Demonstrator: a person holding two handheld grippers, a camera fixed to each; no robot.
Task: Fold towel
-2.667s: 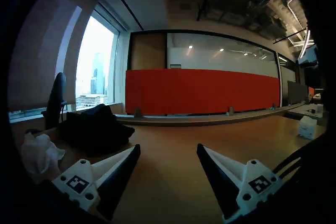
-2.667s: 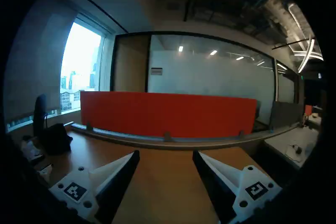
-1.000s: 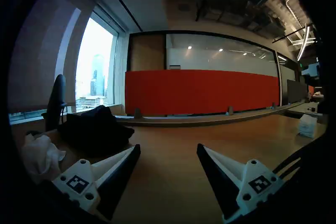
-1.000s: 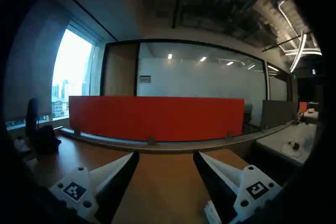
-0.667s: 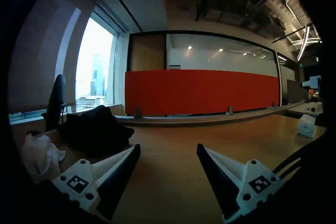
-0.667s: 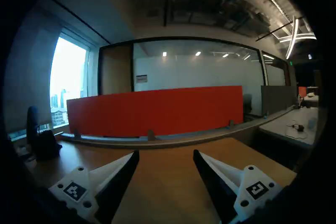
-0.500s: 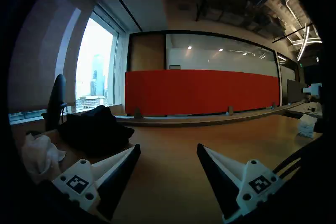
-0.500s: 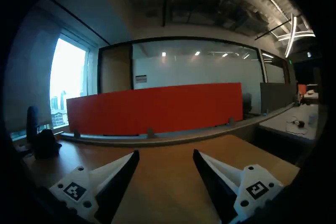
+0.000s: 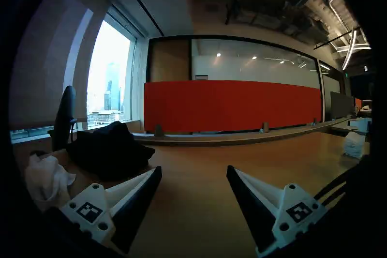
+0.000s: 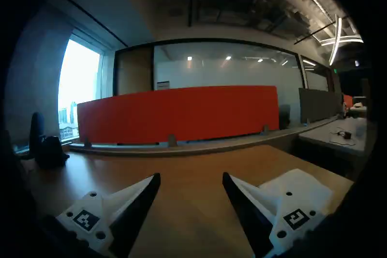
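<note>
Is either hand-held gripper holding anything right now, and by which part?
Nothing is held. The left hand-held gripper and the right hand-held gripper are both open, with bare desk between their fingers.

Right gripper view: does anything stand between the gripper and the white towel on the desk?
Nothing visible does. The towel lies on the desk just beyond one finger of the open right gripper, and that finger partly hides it.

An office: long wooden desk (image 9: pixel 203 161), red divider panel (image 9: pixel 232 105), glass-walled meeting room (image 10: pixel 227 71).
</note>
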